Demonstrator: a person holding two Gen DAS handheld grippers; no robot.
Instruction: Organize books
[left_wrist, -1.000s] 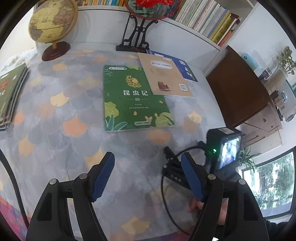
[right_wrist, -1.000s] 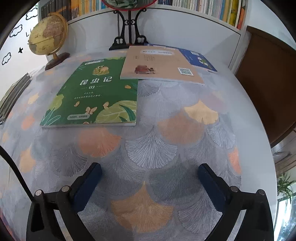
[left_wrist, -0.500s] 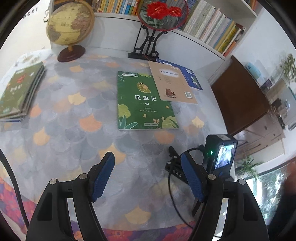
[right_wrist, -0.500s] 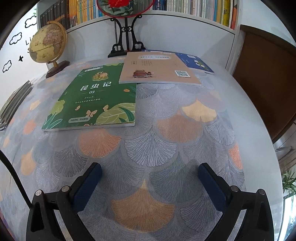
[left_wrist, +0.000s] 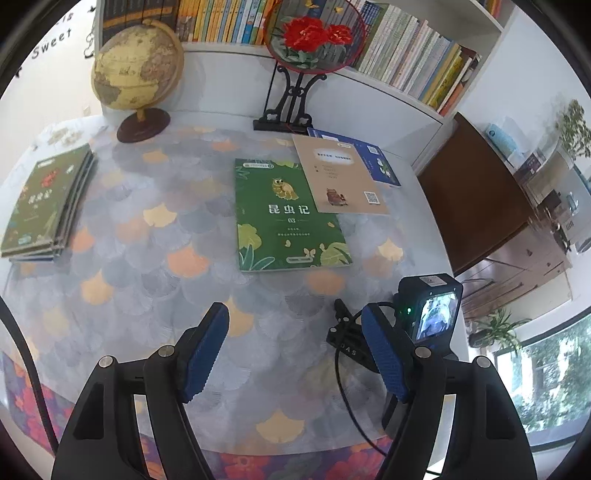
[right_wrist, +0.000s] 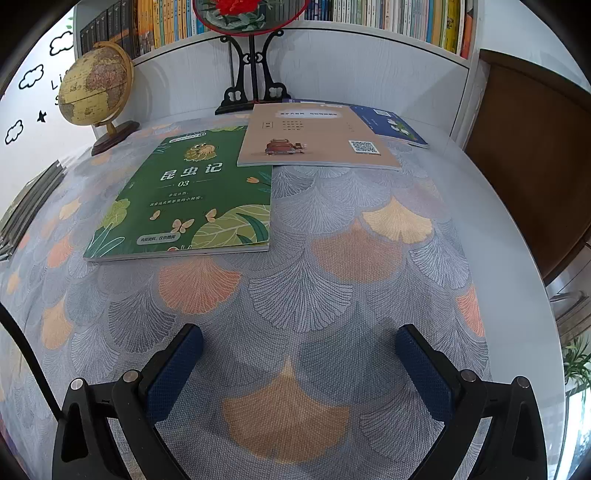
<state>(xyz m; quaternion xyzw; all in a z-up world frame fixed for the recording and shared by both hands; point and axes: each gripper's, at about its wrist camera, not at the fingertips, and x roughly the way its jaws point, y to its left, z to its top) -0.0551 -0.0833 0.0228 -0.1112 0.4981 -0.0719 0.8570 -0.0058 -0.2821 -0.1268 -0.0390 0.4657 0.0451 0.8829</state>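
A green book (left_wrist: 288, 214) (right_wrist: 192, 195) lies flat in the middle of the patterned tablecloth. A tan book (left_wrist: 338, 181) (right_wrist: 314, 138) overlaps its far right corner and partly covers a blue book (left_wrist: 376, 162) (right_wrist: 391, 123). At the left edge sits a stack of green books (left_wrist: 44, 203) (right_wrist: 26, 206). My left gripper (left_wrist: 295, 328) hangs open and empty above the near part of the table. Low over the cloth, my right gripper (right_wrist: 299, 347) is open too, with nothing between its fingers. The right gripper's body and camera (left_wrist: 428, 314) show in the left wrist view, by the right finger.
A globe (left_wrist: 136, 70) (right_wrist: 96, 92) and a round red flower screen on a black stand (left_wrist: 295, 74) (right_wrist: 251, 66) stand at the back. Behind them runs a shelf of books (left_wrist: 406, 70). A brown cabinet (left_wrist: 476, 195) (right_wrist: 532, 158) borders the table on the right.
The left wrist view has pulled up and back: the books look smaller and farther, and the stack, globe and shelf now show fully. The right gripper has stayed put.
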